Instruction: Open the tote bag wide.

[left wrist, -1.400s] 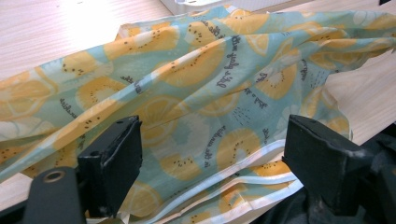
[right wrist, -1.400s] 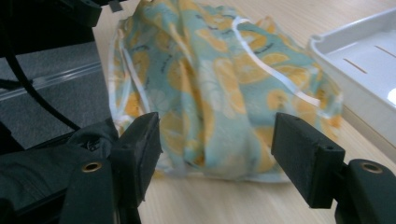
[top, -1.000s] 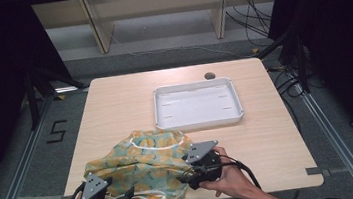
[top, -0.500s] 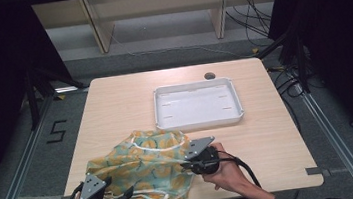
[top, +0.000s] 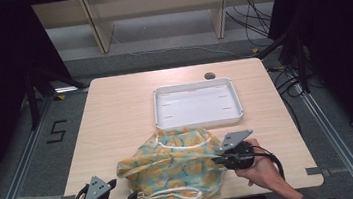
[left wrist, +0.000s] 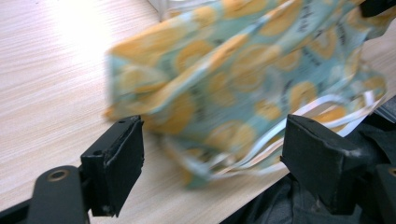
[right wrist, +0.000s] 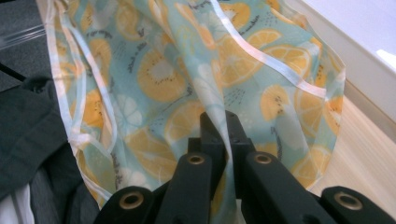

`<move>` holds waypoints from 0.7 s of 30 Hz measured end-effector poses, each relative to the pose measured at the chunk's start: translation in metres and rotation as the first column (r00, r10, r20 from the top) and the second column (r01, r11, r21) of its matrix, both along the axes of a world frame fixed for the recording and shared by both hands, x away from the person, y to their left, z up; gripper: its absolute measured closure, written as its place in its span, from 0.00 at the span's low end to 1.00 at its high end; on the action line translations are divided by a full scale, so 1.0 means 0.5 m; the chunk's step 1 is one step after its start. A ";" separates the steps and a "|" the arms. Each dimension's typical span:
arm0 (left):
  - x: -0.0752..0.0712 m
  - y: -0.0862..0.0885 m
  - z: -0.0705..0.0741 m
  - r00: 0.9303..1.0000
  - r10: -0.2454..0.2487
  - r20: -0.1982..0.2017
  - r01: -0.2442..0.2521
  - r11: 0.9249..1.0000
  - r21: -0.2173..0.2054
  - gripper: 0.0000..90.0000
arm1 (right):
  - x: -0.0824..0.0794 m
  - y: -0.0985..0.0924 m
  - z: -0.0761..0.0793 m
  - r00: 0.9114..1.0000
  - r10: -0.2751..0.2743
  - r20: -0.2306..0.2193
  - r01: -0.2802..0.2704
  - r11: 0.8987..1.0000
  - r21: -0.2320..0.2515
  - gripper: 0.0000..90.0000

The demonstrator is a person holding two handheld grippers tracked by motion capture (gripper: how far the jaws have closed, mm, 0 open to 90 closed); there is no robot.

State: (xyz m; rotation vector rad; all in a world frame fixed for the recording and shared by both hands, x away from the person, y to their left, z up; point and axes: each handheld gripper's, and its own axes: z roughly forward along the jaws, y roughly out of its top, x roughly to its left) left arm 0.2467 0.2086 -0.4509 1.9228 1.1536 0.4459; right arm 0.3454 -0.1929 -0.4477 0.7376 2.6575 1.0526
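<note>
Fruit-print cloth pinched by right claw (closed).

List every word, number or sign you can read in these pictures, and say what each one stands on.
"5" – a black figure marked on the grey floor left of the table.
Small dark lettering printed among the orange slices on the cloth: too small and blurred to read.
White tray: no writing to be seen on it.
</note>
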 end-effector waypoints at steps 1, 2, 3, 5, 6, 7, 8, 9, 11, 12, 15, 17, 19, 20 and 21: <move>0.001 -0.001 -0.001 1.000 0.001 0.002 -0.001 1.000 -0.006 0.22 | 0.000 -0.015 0.001 1.000 -0.003 -0.001 0.003 1.000 -0.004 1.00; 0.000 0.000 -0.001 1.000 0.002 -0.002 -0.002 1.000 0.005 0.22 | 0.000 -0.028 0.001 1.000 -0.015 0.011 0.015 1.000 0.006 1.00; 0.000 -0.001 -0.001 1.000 0.003 -0.002 -0.003 1.000 0.004 0.22 | 0.001 -0.042 0.003 1.000 -0.020 0.008 0.020 1.000 -0.004 1.00; 0.001 -0.001 -0.001 1.000 0.004 -0.003 -0.004 1.000 -0.002 0.22 | -0.001 -0.063 0.001 0.999 -0.051 -0.015 0.051 0.999 0.009 1.00; 0.002 -0.001 -0.001 1.000 -0.004 -0.001 0.004 1.000 0.003 0.22 | 0.000 -0.074 0.001 0.999 -0.053 -0.007 0.053 0.999 0.007 1.00; 0.002 -0.001 -0.002 1.000 -0.001 -0.005 0.001 1.000 -0.001 0.23 | 0.001 -0.084 0.003 0.999 -0.048 -0.007 0.048 0.999 -0.002 1.00; 0.001 -0.002 -0.002 1.000 0.001 -0.006 -0.001 1.000 0.007 0.22 | 0.001 -0.091 -0.001 0.998 -0.058 -0.003 0.058 0.998 0.013 1.00; 0.001 -0.002 -0.002 1.000 0.001 -0.006 -0.001 1.000 0.007 0.22 | 0.001 -0.098 -0.001 0.998 -0.056 -0.011 0.056 0.998 0.010 1.00; 0.003 0.004 0.001 0.999 -0.039 -0.009 0.039 0.998 0.054 0.22 | 0.001 -0.105 0.002 0.998 -0.057 -0.020 0.057 0.998 -0.002 1.00; 0.003 0.001 0.000 0.999 -0.035 -0.008 0.035 0.998 0.045 0.22 | 0.000 -0.113 0.000 0.999 -0.048 -0.020 0.048 0.999 0.000 1.00; 0.002 -0.001 -0.001 0.999 -0.031 -0.016 0.032 0.999 0.034 0.22 | 0.001 -0.118 -0.003 0.998 -0.057 -0.010 0.057 0.998 0.016 1.00; 0.003 -0.007 -0.002 1.000 -0.023 -0.004 0.023 1.000 0.015 0.22 | 0.001 -0.127 0.001 0.998 -0.056 -0.026 0.056 0.998 -0.004 1.00; 0.003 -0.010 -0.004 1.000 -0.023 -0.007 0.023 1.000 0.009 0.22 | 0.002 -0.131 -0.002 0.998 -0.067 -0.010 0.068 0.998 0.016 1.00; 0.004 -0.012 -0.005 1.000 -0.029 -0.001 0.029 1.000 0.008 0.22 | 0.002 -0.135 0.001 0.998 -0.064 -0.029 0.064 0.998 0.004 0.99; 0.005 -0.008 -0.002 0.998 -0.063 -0.010 0.063 0.996 0.056 0.22 | 0.002 -0.135 0.001 0.998 -0.064 -0.029 0.064 0.998 0.004 0.99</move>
